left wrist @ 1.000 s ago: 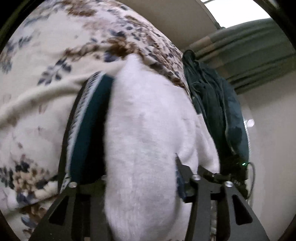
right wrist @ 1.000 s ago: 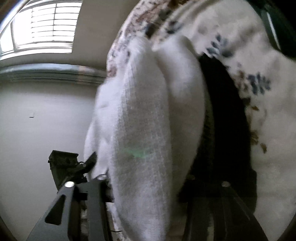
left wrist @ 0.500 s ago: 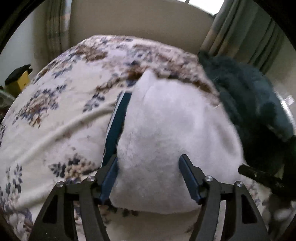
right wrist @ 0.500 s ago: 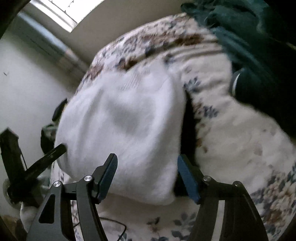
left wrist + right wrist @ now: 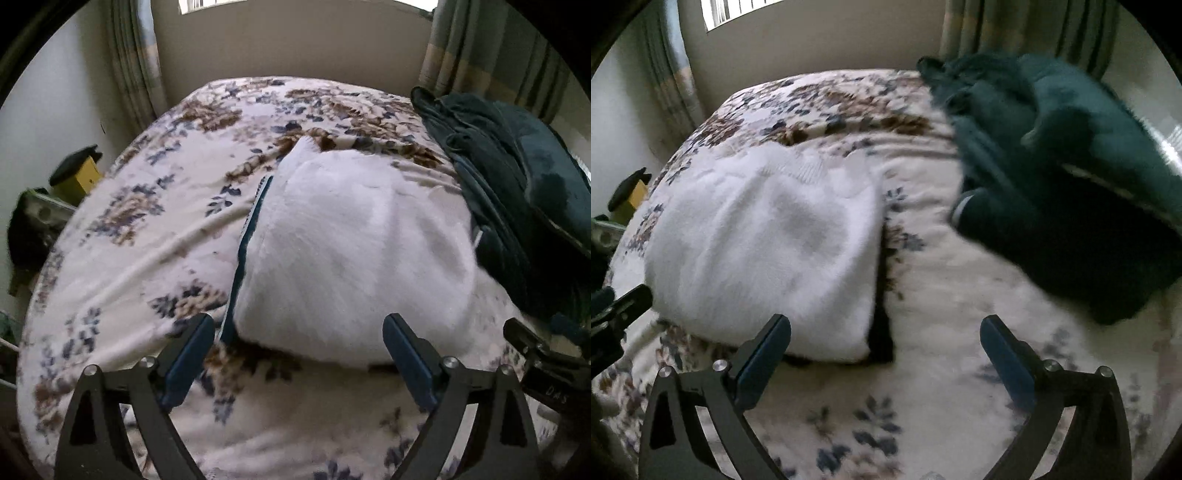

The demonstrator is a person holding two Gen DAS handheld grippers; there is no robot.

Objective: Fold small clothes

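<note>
Both views are a bit smeary, the right wrist one worst, so fine detail on the fabric is lost. There's a dark teal layer [image 5: 246,236] peeking out along the left edge of the white sweater [image 5: 354,254], and in the right wrist view a dark strip along the sweater's other edge, but I can't tell if that's a second garment or part of the same one. The dark green pile of clothes [image 5: 1063,177] at the right runs off the frame. Some black and yellow stuff [image 5: 75,173] beside the bed is too blurry to name.

Left claw [image 5: 298,350]: jaws spread wide, they've just been opening, pinching nothing. The near edge of the folded sweater sits right in the gap between the blue pads [image 5: 190,358], not touching as far as I can see.

Right claw [image 5: 884,352]: also spread as wide as it goes, just been opening, nothing gripped. The sweater's near right corner lies in front of its left pad, the rest of the gap is over bare flowery bedspread [image 5: 942,387].

Sweater lies folded flat on the bed, just ahead of both claws, with the green pile off to its right, a strip of bedspread between them.
</note>
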